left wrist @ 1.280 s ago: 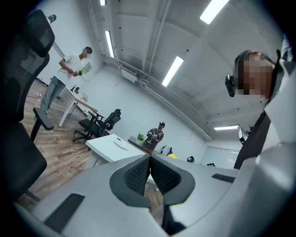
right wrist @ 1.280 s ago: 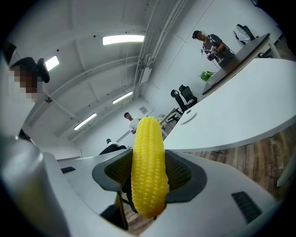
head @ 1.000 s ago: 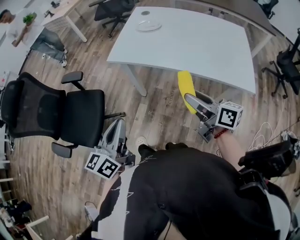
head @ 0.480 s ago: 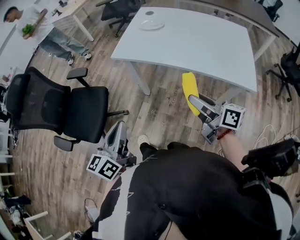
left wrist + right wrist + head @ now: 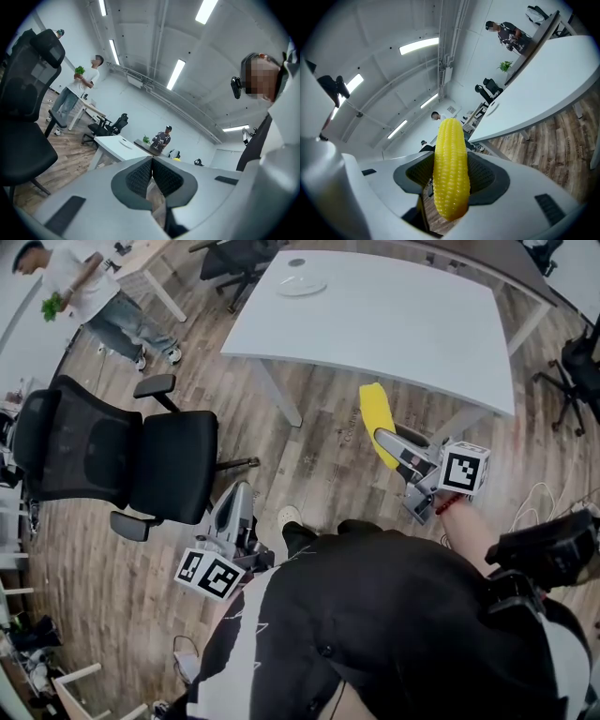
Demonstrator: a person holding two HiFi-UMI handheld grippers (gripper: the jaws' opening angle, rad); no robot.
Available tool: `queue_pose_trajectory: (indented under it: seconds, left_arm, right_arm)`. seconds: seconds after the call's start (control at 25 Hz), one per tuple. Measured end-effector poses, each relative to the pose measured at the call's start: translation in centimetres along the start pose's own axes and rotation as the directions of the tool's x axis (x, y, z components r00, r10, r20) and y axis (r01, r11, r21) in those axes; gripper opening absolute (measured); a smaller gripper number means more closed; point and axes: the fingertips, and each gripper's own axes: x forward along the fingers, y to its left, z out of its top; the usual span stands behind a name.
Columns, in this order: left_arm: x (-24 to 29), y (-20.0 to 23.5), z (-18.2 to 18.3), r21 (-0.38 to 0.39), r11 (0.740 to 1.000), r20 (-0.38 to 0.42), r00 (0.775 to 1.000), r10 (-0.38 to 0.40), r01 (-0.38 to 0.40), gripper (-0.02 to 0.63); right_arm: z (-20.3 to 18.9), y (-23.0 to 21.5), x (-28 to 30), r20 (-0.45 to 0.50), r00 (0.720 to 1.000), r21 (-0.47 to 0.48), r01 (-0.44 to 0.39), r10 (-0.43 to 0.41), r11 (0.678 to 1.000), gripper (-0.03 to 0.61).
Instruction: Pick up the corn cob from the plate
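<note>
— Where does the corn cob (image 5: 450,168) lie in relation to the two grippers?

— It is in the right gripper (image 5: 384,440), clamped between the two dark pads. The lower half sits in the grip and the upper half stands clear beyond the jaw tips.

— And its long axis?

— It runs roughly in line with the jaws, not across them. In the head view the cob sticks out ahead of the gripper and points toward the near edge of the white counter (image 5: 403,324). It hangs over the wooden floor (image 5: 319,456) and touches nothing else.

— So it is off the plate?

— Yes. The plate (image 5: 300,289) sits at the far end of the counter, well apart from the cob, and looks bare as far as I can tell at that size. I would judge the pick-up itself done; what's left is only carrying.

— What about the left gripper?

— The left gripper (image 5: 152,169) has its jaws pressed together with nothing between them. It hangs low at the person's left side, near the black office chair (image 5: 131,465) and well away from both cob and plate.

— So which side matters for the next move?

— The right one alone. Since the cob juts forward, its free tip would meet anything ahead before the jaws did — that is the thing to watch.
</note>
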Motion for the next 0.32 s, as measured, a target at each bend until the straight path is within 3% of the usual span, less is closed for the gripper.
queue_pose_trajectory:
  seconds: [0.32]
  left_arm:
    - [-1.7,-0.7,-1.0,0.004,1.0,0.012,1.0,0.002,-0.002,0.014]
  right_arm:
    - [-1.3,0.3,-1.3,0.003,1.0,0.002,-0.012,0.012,1.0,0.227]
